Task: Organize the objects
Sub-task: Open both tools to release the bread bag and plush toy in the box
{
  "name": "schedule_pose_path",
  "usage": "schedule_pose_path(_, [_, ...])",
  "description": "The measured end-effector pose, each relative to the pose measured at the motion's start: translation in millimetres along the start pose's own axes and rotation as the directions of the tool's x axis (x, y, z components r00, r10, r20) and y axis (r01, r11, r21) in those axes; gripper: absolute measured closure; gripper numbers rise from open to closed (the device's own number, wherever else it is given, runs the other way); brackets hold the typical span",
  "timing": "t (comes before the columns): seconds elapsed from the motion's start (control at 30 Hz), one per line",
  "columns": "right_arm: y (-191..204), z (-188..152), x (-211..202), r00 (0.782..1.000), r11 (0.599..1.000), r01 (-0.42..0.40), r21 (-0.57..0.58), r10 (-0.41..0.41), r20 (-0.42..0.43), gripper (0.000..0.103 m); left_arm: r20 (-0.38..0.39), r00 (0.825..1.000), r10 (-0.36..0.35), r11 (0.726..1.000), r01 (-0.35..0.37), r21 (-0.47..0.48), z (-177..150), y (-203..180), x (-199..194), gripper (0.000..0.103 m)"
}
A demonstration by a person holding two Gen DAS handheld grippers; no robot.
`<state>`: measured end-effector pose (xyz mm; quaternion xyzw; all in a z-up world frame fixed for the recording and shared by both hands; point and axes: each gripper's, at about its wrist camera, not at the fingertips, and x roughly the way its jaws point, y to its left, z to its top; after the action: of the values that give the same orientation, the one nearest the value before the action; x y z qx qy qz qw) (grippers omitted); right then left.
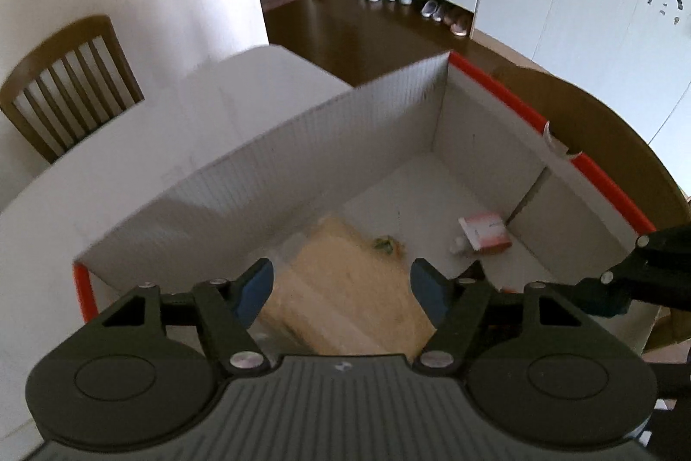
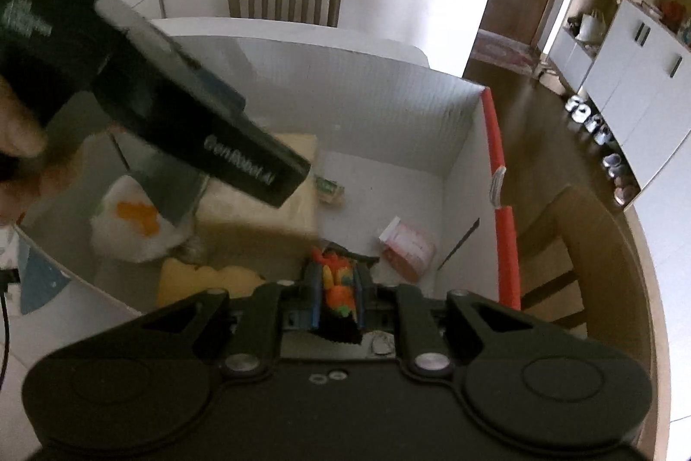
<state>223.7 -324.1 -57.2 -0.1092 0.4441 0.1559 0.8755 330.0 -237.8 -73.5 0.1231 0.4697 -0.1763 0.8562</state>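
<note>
Right gripper [image 2: 336, 294] clamped narrow on a small multicolour orange-green-yellow toy with black base [image 2: 339, 288], held over the near end of the white corrugated cardboard box with orange-red rim [image 2: 492, 124]. Left gripper [image 1: 341, 288] wide, holding nothing, hovering above the tan flat wooden block [image 1: 345, 301] lying in the box. Risk: the left gripper body crosses the right wrist view just above the block, so the two could knock together if the right moves left; a release from this height may let the toy bounce or tip. Also in the box: yellow soft piece [image 2: 194, 279], white plush with orange patch [image 2: 134, 223], small green item [image 1: 384, 245], pink-white small carton [image 1: 486, 232], with free floor beyond. Box sits on white desk [image 1: 129, 141]; wooden slat-back chair [image 1: 64, 85] behind.
</note>
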Motion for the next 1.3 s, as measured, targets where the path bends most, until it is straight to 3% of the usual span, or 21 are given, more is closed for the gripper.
schedule_pose_path(0.23, [-10.7, 2.0, 1.9, 1.000, 0.999, -0.020, 0.045, 0.020, -0.014, 0.080, -0.024, 1.000, -0.010, 1.000, 0.009, -0.019, -8.3, 1.4, 3.3, 0.033])
schedule_pose_path(0.4, [-12.5, 0.3, -5.7, 0.999, 0.998, -0.034, 0.057, 0.034, 0.002, 0.060, 0.001, 1.000, -0.021, 1.000, 0.021, -0.021, -12.5, 1.8, -4.2, 0.033])
schedule_pose_path(0.8, [-11.8, 5.5, -35.9, 0.997, 0.998, -0.045, 0.044, 0.042, 0.068, 0.047, 0.100, 0.994, -0.055, 0.998, 0.058, -0.035, -24.0, 5.5, -50.1, 0.032])
schedule_pose_path(1.3, [8.2, 5.5, -73.8, 0.990, 0.998, -0.042, 0.044, 0.036, 0.135, 0.037, 0.199, 0.975, -0.096, 0.991, 0.113, -0.074, -56.9, 24.0, -115.5, 0.032])
